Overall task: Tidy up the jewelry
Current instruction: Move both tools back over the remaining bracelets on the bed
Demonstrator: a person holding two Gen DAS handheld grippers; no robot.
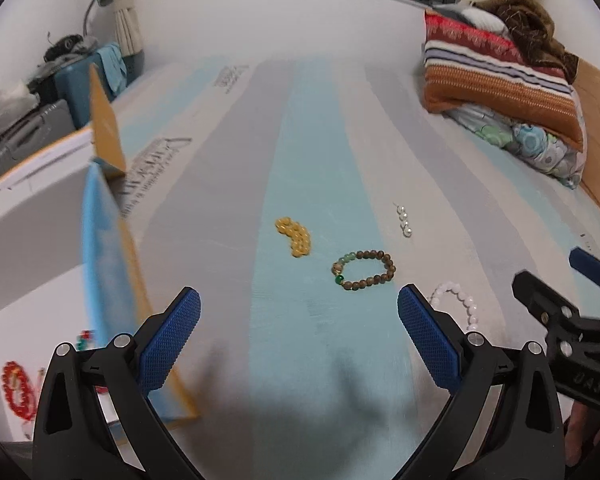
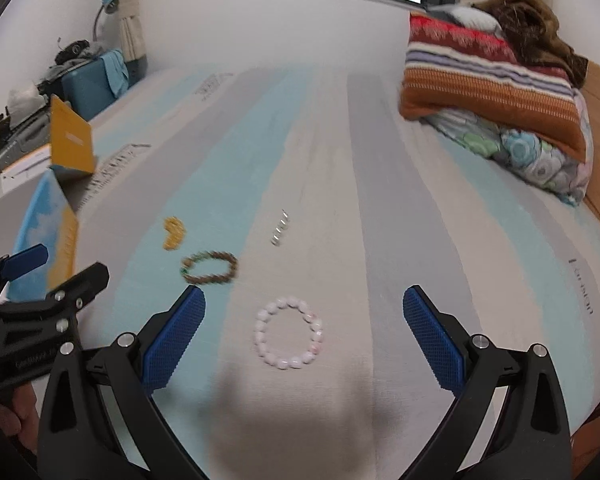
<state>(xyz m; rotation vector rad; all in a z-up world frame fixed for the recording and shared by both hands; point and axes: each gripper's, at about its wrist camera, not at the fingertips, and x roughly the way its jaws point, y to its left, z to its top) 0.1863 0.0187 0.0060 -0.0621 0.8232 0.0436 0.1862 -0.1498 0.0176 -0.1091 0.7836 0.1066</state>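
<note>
Pink bracelet (image 2: 288, 333) between spread right gripper (image 2: 304, 334) fingers, left gripper (image 1: 299, 334) spread, bedsheet (image 2: 420, 240) lettering unreadable

The bed sheet (image 2: 340, 160) is seen as matt woven cloth, smooth, in pale blue and grey stripes. The left tongs (image 1: 299, 332) and right tongs (image 2: 304, 332) are formed of matt black plastic with bright metal pivot pins; their pads (image 1: 172, 344) are covered in blue rubber with a fine knurled texture. At 12 o'clock from the left tongs, a bracelet (image 1: 363, 270) of dull brown wood-like beads with glossy green ones is shown. Glossy amber beads (image 1: 294, 236) are seen at 11 o'clock. The pink bracelet (image 2: 288, 334) is made of polished, translucent stones. The folded blanket (image 2: 492, 84) at 2 o'clock appears coarse and knitted.
</note>
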